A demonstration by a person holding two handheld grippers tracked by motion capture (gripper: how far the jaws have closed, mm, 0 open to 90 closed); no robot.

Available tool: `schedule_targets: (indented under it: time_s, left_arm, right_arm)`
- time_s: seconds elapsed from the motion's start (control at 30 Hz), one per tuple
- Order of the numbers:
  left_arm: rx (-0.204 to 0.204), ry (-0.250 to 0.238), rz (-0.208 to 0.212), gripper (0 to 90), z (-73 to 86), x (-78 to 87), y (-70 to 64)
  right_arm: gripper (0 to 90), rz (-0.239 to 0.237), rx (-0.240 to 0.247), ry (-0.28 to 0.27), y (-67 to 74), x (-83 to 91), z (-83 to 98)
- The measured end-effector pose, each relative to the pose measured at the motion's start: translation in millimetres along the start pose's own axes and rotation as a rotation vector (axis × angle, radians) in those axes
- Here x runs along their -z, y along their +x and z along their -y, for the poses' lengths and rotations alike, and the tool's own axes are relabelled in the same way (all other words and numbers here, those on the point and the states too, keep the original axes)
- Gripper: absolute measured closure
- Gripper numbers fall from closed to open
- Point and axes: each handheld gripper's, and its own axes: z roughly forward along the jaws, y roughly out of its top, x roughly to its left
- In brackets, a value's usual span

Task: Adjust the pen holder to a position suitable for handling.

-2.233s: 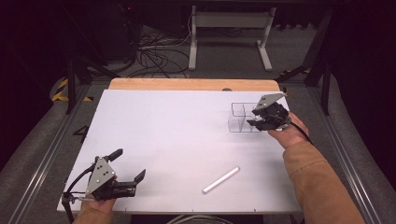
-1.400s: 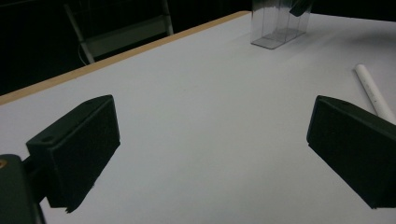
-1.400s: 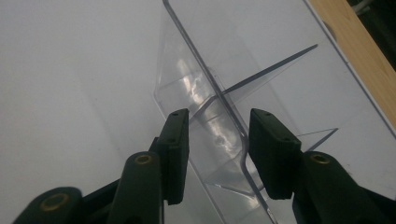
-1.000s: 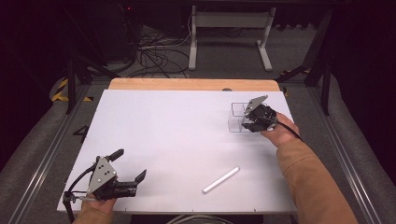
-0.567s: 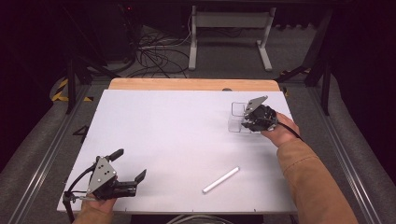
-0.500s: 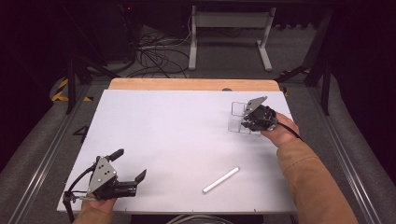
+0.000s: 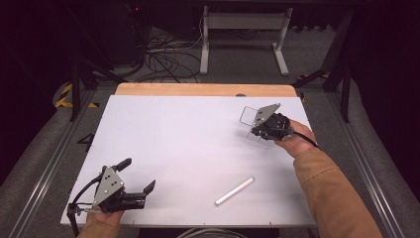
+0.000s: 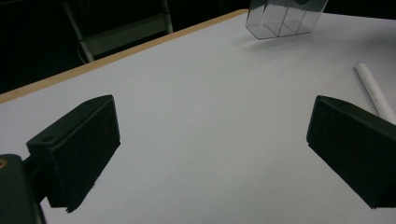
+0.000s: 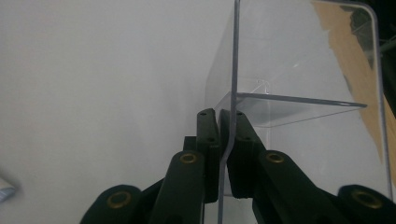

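Clear plastic divided box (image 7: 249,119): your right tongs (image 7: 257,130) just closed on its wall. Left tongs (image 7: 136,177) gape wide, empty, above the desk (image 7: 188,134).

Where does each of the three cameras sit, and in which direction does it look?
High view: above the person's side, looking forward and down on the white table; both forearms, left gripper, right gripper.
Left gripper view: rides on the left gripper, looking between open jaws across the table to the clear divided box and white tube.
Right gripper view: looks along jaws shut on the box's wall.
All three share the box.
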Motion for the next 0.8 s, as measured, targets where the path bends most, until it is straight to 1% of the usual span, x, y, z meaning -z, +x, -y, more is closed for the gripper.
schedule_targets:
  time_s: [0.07, 0.13, 0.17, 0.23, 0.27, 0.3, 0.33, 0.37, 0.43, 0.6, 0.67, 0.7, 0.8]
  left_arm:
    - [-0.002, 0.001, 0.0, 3.5, 0.0, 0.0, -0.2]
    - [-0.001, 0.0, 0.0, 3.5, 0.0, 0.2, -0.2]
    - [-0.001, 0.0, 0.0, 3.5, 0.0, 0.4, 0.0]
    - [-0.005, -0.001, -0.002, 3.5, 0.0, 0.7, 0.6]
    - [-0.005, -0.001, -0.002, 3.5, 0.0, 0.7, 0.6]
    - [0.001, -0.001, 0.0, 3.5, 0.2, 0.7, 0.6]
    - [0.002, -0.002, 0.0, 3.5, 0.2, 0.8, 0.8]
    - [0.001, -0.002, 0.001, 3.6, 0.2, 0.9, 0.9]
    - [0.001, -0.002, 0.001, 3.5, 0.3, 1.0, 0.9]
    - [0.001, -0.003, 0.001, 3.5, 0.3, 1.3, 0.9]
    - [0.001, -0.004, 0.001, 3.5, 0.3, 1.4, 0.9]
    - [0.001, -0.003, 0.001, 3.5, 0.3, 1.4, 0.9]
    - [0.001, -0.004, 0.002, 3.5, 0.4, 1.4, 0.9]
  right_arm:
    - [84.2, -0.011, 0.019, -0.007, 5.1, 2.1, -8.8]
    - [84.0, -0.04, 0.042, -0.015, 8.9, 3.1, -17.2]
    - [83.8, -0.044, 0.04, -0.022, 11.4, 2.9, -21.5]
    - [83.8, -0.063, 0.064, -0.031, 15.7, 1.9, -29.1]
    - [83.8, -0.068, 0.061, -0.036, 18.6, 1.0, -32.8]
    - [83.8, -0.075, 0.066, -0.036, 20.7, 0.1, -36.5]
    - [83.8, -0.09, 0.078, -0.036, 22.4, -1.2, -40.1]
    - [83.8, -0.098, 0.077, -0.035, 25.0, -2.4, -43.9]
    - [83.9, -0.113, 0.095, -0.033, 29.6, -4.8, -51.4]
    - [83.8, -0.159, 0.105, -0.042, 39.5, -10.8, -69.0]
    - [83.9, -0.165, 0.108, -0.044, 41.4, -12.3, -71.9]
    - [83.9, -0.183, 0.113, -0.047, 45.3, -15.5, -77.0]
    - [83.8, -0.205, 0.121, -0.041, 50.5, -21.4, -83.2]
